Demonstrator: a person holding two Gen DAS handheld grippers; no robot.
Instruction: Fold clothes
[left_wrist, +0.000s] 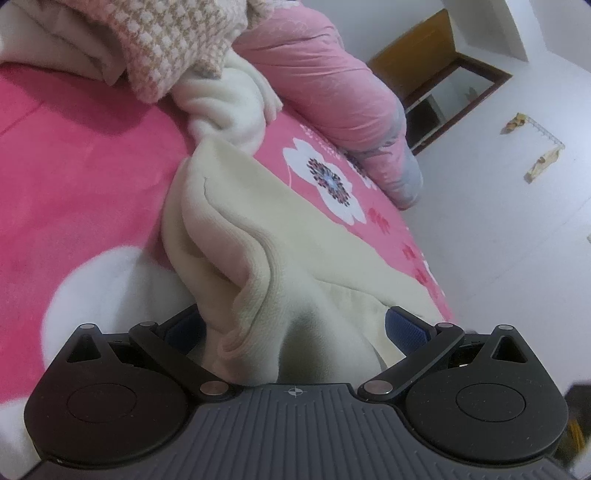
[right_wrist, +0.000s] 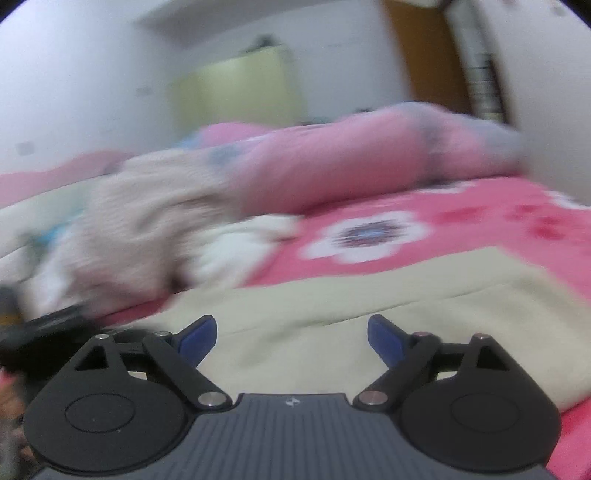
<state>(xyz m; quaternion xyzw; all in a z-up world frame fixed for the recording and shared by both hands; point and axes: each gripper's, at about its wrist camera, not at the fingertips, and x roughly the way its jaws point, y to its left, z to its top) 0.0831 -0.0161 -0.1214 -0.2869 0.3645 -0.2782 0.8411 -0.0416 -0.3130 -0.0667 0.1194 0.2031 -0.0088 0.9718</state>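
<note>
A cream fleece garment lies on the pink flowered bedspread. One bunched fold of it rises between the blue fingers of my left gripper, which stand wide apart and open; the left finger is partly hidden by cloth. The right wrist view is blurred by motion. There the same cream garment lies flat under my right gripper, which is open with nothing between its fingers.
A beige-and-white checked knit and a white fleece piece are heaped at the far side of the bed. A rolled pink quilt lies along the far edge. Beyond the bed's right edge are white floor and a wooden doorway.
</note>
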